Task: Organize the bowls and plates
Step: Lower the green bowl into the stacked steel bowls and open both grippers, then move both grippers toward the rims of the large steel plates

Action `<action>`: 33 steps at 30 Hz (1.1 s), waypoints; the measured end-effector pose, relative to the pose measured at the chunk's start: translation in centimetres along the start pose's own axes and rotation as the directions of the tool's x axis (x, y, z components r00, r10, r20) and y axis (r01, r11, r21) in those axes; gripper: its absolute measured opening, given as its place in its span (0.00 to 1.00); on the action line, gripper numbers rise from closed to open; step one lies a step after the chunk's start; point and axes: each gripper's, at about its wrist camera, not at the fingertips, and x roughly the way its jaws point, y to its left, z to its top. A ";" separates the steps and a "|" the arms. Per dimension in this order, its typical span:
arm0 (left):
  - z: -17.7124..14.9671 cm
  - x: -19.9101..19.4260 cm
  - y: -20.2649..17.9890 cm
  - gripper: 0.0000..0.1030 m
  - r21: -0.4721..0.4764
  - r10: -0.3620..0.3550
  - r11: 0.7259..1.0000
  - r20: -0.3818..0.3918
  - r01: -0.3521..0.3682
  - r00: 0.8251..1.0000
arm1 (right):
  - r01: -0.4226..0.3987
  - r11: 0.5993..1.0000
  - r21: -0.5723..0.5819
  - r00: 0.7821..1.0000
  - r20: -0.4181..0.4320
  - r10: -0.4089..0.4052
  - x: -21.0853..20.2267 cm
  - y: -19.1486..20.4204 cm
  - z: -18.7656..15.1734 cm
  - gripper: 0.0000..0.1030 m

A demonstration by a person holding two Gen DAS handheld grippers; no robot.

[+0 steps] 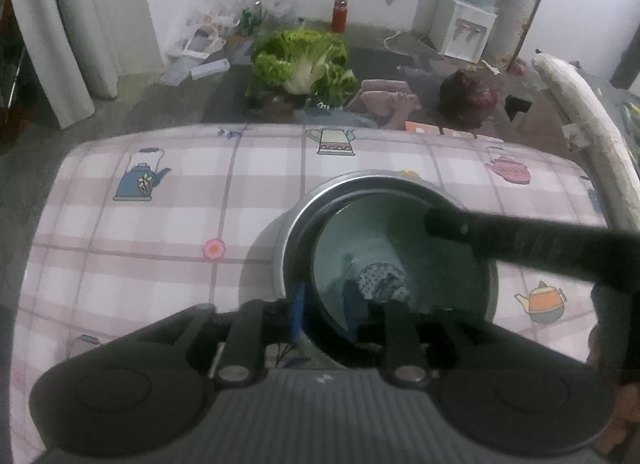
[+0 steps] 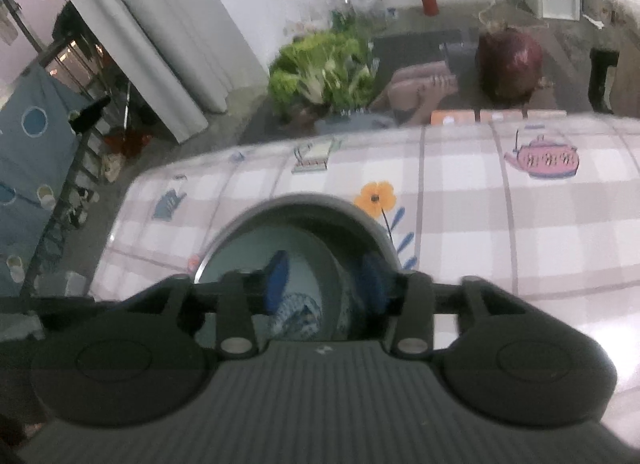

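Observation:
A pale green bowl point(image 1: 372, 223) with a blue pattern at its bottom sits nested inside a grey metal bowl point(image 1: 340, 183) on the checked tablecloth. My left gripper point(image 1: 340, 316) reaches over the near rim, one blue-padded finger point(image 1: 298, 312) outside the green bowl and the other inside it; its jaws stand apart. The right gripper's arm point(image 1: 520, 240) crosses from the right. In the right wrist view the right gripper point(image 2: 324, 284) is open over the same green bowl point(image 2: 248, 260) in the metal bowl point(image 2: 312, 203), its blue pads point(image 2: 276, 280) straddling the rim.
The table point(image 1: 160, 203) has a pink checked cloth with teapot prints. Beyond its far edge a person point(image 1: 468, 97) sits on the floor beside a pile of leafy greens point(image 1: 304, 63). A water dispenser point(image 1: 464, 27) stands at the back right.

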 end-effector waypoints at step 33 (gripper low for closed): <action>-25.1 -18.6 10.9 0.73 -0.181 0.153 0.978 0.265 -0.107 0.952 | -0.295 0.953 -0.066 0.955 -0.036 0.293 -18.1 10.1 -22.4 0.49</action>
